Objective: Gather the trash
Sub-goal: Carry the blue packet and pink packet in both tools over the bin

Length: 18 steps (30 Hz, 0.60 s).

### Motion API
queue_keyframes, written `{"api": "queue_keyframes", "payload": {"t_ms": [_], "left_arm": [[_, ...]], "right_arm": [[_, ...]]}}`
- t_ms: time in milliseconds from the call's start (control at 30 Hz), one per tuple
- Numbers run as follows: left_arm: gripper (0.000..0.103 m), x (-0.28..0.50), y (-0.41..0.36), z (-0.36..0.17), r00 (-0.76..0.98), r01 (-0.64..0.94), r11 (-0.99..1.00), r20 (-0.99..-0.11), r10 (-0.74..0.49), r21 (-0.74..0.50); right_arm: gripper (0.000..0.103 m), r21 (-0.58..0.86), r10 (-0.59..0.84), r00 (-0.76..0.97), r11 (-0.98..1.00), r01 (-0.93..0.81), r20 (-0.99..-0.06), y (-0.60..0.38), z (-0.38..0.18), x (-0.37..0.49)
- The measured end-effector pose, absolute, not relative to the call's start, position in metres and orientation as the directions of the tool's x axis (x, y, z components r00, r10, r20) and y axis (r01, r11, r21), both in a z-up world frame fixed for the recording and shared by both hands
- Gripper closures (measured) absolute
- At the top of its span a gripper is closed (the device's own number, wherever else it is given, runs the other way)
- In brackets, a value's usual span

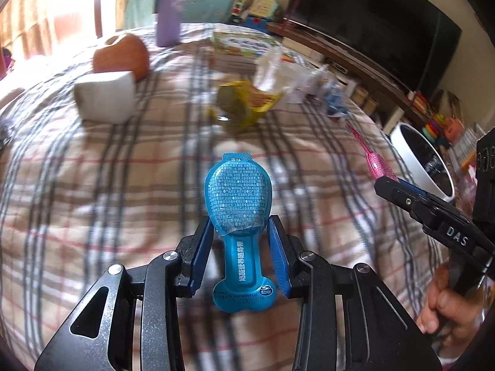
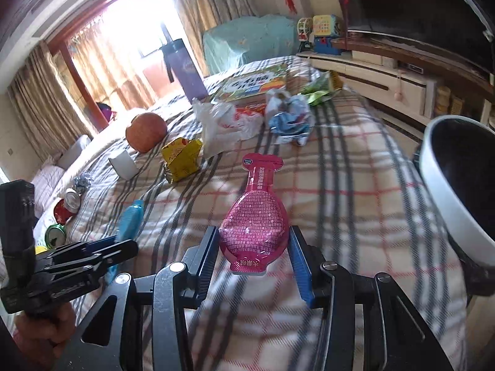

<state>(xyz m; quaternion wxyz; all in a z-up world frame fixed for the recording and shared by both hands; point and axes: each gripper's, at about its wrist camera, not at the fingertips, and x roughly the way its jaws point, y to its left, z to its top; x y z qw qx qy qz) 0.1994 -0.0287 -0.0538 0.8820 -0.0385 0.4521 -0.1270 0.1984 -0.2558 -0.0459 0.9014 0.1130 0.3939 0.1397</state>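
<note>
Blue pouch (image 1: 236, 198) clamped in left tongs (image 1: 241, 232), pink pouch (image 2: 255, 225) clamped in right tongs (image 2: 253, 244)

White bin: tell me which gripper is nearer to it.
Right. The right gripper, holding the pink pouch, is close beside the bin. The left gripper, holding the blue pouch, is farther over the bed, beyond the right one.

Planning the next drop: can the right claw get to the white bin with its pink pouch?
Probably yes: the right claw holds the pink pouch, and the white bin stands open to its right, nothing between.
</note>
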Motion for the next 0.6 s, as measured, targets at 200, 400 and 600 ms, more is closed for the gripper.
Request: {"api": "queue_keyframes", "payload": {"t_ms": [200, 400, 600], "left_arm": [[0.068, 0.199, -0.060, -0.050, 0.546, 0.245, 0.952, -0.785, -0.291, -0.182], [0.068, 0.197, -0.093, -0.046, 0.533, 0.308, 0.935, -0.782, -0.324, -0.177], [0.068, 0.194, -0.117, -0.045, 0.518, 0.353, 0.919, -0.782, -0.347, -0.174]], "right_arm": [[0.057, 0.329, 0.317, 0.670, 0.937, -0.115, -0.671, -0.283, -0.045, 0.184], [0.057, 0.338, 0.292, 0.687, 0.938, -0.072, -0.665, -0.307, -0.045, 0.170], [0.057, 0.346, 0.269, 0.703, 0.938, -0.035, -0.659, -0.326, -0.045, 0.158]]}}
